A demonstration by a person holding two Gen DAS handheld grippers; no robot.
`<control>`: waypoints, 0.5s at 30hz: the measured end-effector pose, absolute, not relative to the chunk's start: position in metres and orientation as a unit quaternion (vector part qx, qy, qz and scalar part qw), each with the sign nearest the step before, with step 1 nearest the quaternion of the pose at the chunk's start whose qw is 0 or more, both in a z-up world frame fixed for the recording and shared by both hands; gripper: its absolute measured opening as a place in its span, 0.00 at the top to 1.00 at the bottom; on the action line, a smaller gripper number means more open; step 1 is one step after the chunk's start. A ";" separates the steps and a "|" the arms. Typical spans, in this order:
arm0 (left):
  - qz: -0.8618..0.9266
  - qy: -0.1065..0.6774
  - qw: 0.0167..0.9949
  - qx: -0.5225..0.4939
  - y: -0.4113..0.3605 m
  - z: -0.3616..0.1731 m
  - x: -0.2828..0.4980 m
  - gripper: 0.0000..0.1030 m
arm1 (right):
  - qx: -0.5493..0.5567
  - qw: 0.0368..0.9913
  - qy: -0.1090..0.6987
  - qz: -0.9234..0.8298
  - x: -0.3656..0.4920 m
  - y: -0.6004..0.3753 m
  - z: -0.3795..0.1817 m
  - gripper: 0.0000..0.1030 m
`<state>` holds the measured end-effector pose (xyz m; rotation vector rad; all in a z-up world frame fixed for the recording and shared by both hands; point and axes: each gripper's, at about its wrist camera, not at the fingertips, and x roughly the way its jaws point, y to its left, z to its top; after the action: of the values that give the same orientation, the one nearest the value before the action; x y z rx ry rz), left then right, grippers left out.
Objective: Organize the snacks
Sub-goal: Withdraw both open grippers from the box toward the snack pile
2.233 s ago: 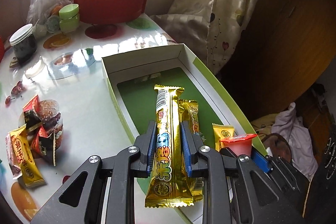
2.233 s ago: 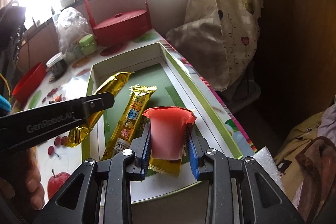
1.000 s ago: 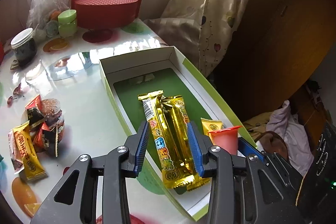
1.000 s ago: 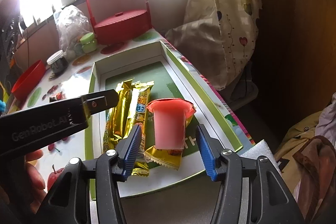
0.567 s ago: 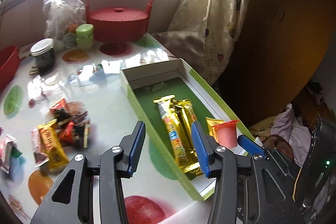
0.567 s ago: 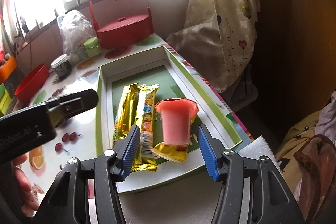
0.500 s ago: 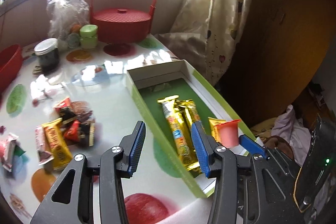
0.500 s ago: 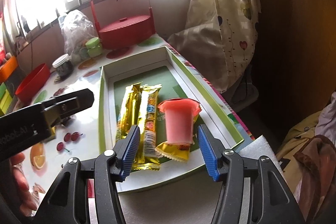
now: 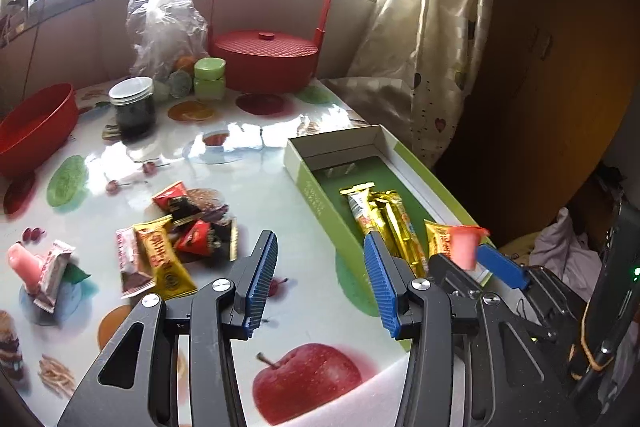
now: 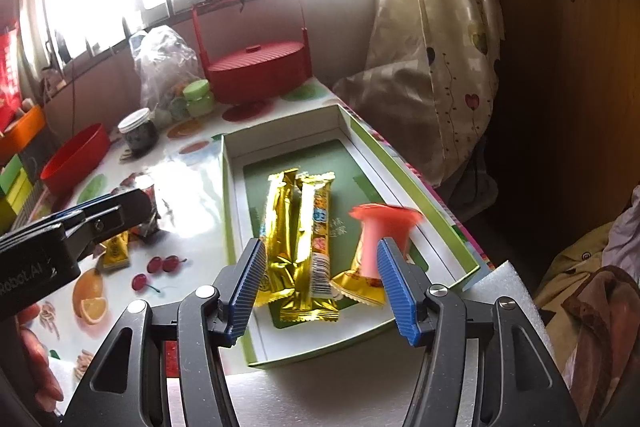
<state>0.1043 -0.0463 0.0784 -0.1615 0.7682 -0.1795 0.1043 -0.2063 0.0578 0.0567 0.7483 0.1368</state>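
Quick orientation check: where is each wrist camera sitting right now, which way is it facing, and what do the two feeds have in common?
Left wrist: rides the left gripper, jaws open, above the table, facing the loose snack pile and windows; the right gripper shows at right.
Right wrist: rides the right gripper, jaws open, at the near end of the green box, facing the windows; the left gripper crosses at left.
Shared: the box, two gold bars, pink jelly cup, red basket.

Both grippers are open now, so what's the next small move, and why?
Probably swing the left gripper toward the loose snack pile on the table. It is open and empty, the box already holds two gold bars and the pink cup, and the pile remains outside.
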 end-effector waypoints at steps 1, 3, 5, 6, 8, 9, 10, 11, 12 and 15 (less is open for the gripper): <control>-0.085 0.372 0.921 -0.076 -0.045 0.079 0.103 0.55 | 0.028 0.928 0.364 0.069 0.104 -0.205 0.059 0.44; -0.080 0.370 0.922 -0.075 -0.040 0.078 0.100 0.55 | 0.027 0.930 0.359 0.072 0.103 -0.200 0.060 0.44; -0.072 0.370 0.923 -0.076 -0.034 0.077 0.096 0.55 | 0.025 0.931 0.355 0.076 0.102 -0.196 0.062 0.44; -0.067 0.371 0.923 -0.078 -0.029 0.076 0.095 0.55 | 0.023 0.931 0.355 0.080 0.102 -0.193 0.063 0.43; -0.061 0.372 0.923 -0.081 -0.023 0.075 0.093 0.55 | 0.021 0.931 0.354 0.083 0.102 -0.188 0.064 0.43; -0.058 0.371 0.923 -0.083 -0.020 0.074 0.092 0.55 | 0.020 0.931 0.353 0.086 0.102 -0.186 0.064 0.43; -0.056 0.372 0.923 -0.086 -0.016 0.073 0.091 0.55 | 0.020 0.931 0.353 0.089 0.102 -0.184 0.064 0.43; -0.054 0.373 0.922 -0.087 -0.014 0.073 0.090 0.55 | 0.019 0.931 0.354 0.091 0.102 -0.181 0.064 0.43; -0.051 0.373 0.922 -0.088 -0.011 0.072 0.089 0.55 | 0.018 0.931 0.353 0.094 0.102 -0.179 0.065 0.43; -0.043 0.375 0.921 -0.092 -0.002 0.068 0.086 0.55 | 0.012 0.930 0.352 0.102 0.101 -0.169 0.067 0.43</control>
<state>0.0862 -0.0019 0.0682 -0.1884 0.7706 -0.0878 0.1015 -0.1690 0.0666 0.0248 0.7198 0.2096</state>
